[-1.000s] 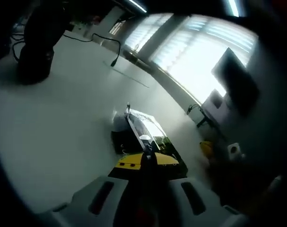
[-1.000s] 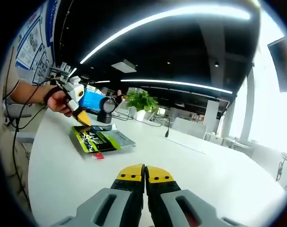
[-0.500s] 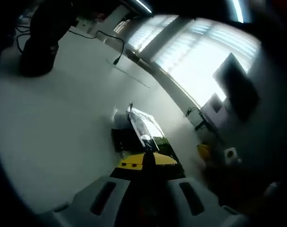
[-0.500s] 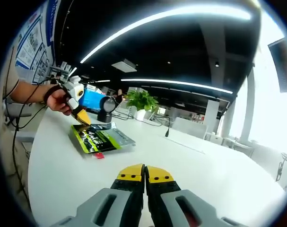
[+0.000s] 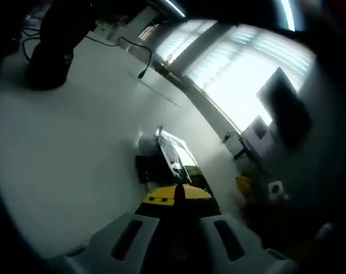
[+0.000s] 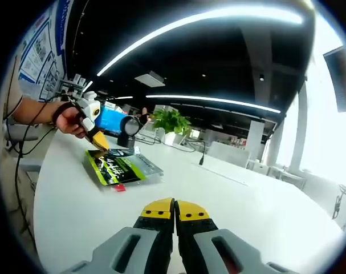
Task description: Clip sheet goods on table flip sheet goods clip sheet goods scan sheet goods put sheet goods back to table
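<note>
A green and black sheet packet (image 6: 121,166) lies flat on the white table (image 6: 230,194). In the left gripper view the packet (image 5: 171,160) looks dark and shiny, just beyond the jaws. My left gripper (image 5: 177,195) is shut, its yellow tips pinching the packet's near edge. In the right gripper view a hand (image 6: 70,123) holds that left gripper (image 6: 98,141) at the packet's corner. Nearer the table's front, my right gripper (image 6: 174,210) is shut with nothing between its yellow tips, well short of the packet.
A small red piece (image 6: 119,187) lies next to the packet. Behind it stand a black device (image 6: 127,131), a blue box (image 6: 111,121) and a potted plant (image 6: 171,122). A dark object (image 5: 47,51) and a cable (image 5: 130,47) sit far across the table.
The left gripper view has shifted slightly, with the packet still pinched at its edge. The right gripper has held still.
</note>
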Demonstrator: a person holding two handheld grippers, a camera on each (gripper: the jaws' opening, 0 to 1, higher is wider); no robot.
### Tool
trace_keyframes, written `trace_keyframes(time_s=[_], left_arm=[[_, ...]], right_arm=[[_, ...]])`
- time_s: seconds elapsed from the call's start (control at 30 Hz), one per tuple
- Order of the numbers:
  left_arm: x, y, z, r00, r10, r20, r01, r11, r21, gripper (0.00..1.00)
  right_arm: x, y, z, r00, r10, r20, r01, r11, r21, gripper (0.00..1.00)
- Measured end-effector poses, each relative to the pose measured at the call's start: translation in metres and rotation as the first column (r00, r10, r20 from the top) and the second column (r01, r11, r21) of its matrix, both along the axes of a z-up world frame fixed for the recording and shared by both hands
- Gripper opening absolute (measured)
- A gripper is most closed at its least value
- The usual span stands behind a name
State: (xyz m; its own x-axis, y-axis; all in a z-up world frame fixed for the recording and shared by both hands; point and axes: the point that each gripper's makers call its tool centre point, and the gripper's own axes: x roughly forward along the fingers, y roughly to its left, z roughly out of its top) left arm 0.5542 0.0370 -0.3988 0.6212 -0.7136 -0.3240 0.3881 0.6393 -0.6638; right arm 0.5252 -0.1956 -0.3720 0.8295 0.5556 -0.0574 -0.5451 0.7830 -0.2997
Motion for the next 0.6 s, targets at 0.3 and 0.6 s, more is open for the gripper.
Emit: trace_keyframes(time_s=[0.3,0.6], left_arm=[[0.001,-0.001,0.007,1.0,0.0,0.006,0.0,1.0,-0.021,0.0],[0.001,-0.005,0.019,1.0,0.012,0.001,-0.012,0.999,-0.051,0.0]], right_arm=[[0.001,-0.001,-0.001,1.0,0.0,-0.001,0.0,1.0,-0.001,0.0],[-0.002,0.003,0.006,1.0,0.017,0.012,-0.017,1.0,0.015,0.0]])
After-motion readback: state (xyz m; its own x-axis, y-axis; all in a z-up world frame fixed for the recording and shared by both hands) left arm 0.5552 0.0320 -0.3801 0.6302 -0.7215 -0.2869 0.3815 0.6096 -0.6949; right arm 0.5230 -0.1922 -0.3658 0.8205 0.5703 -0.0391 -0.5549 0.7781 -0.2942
